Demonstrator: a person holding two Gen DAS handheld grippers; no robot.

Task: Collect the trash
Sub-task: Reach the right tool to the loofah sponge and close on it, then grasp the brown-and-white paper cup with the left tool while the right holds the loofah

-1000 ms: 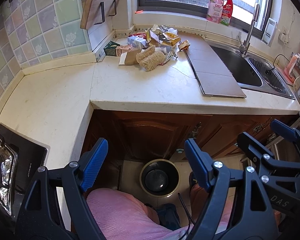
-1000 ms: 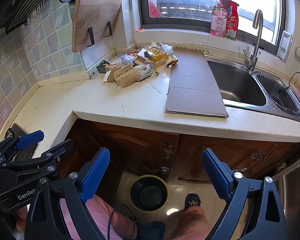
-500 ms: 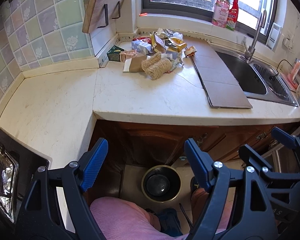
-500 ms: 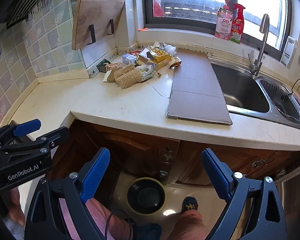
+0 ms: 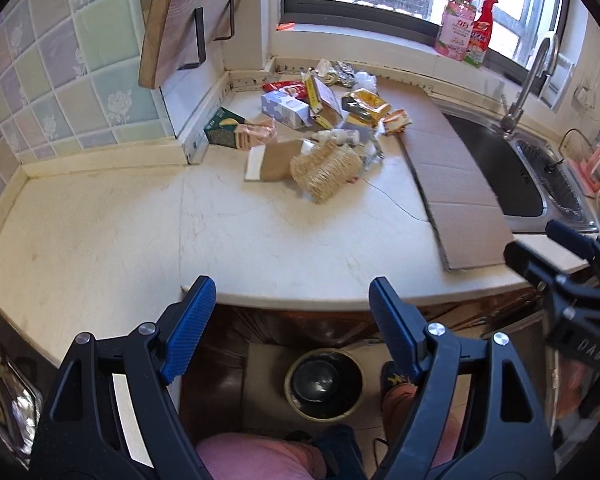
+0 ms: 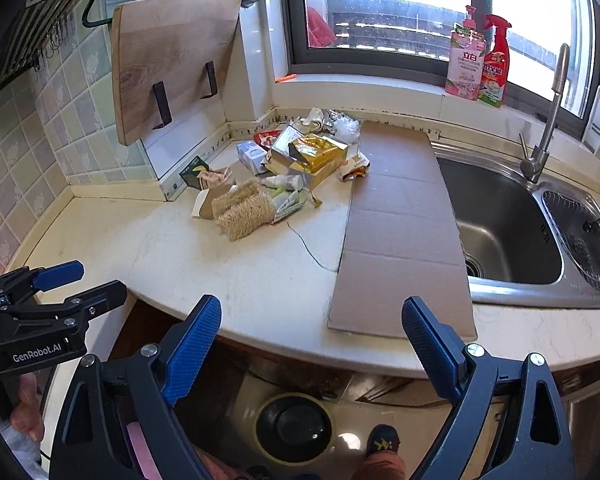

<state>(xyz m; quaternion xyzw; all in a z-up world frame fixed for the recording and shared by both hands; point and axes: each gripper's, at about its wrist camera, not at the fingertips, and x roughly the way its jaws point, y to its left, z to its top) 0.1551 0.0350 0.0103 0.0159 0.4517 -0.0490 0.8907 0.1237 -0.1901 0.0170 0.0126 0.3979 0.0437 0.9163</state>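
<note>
A heap of trash lies at the back of the cream counter: cartons, gold wrappers, a small tube and a straw-coloured loofah. The heap also shows in the right wrist view, with the loofah at its front. A round bin with a dark liner stands on the floor below the counter edge, also in the right wrist view. My left gripper is open and empty at the counter's front edge. My right gripper is open and empty to its right.
A flat cardboard sheet lies between the trash and the steel sink. A tap, two spray bottles on the sill, a wall-hung cutting board and a stove corner at the left.
Both grippers have risen and moved forward toward the counter, so the trash heap looks nearer and the bin sits lower in view. Both stay open.
</note>
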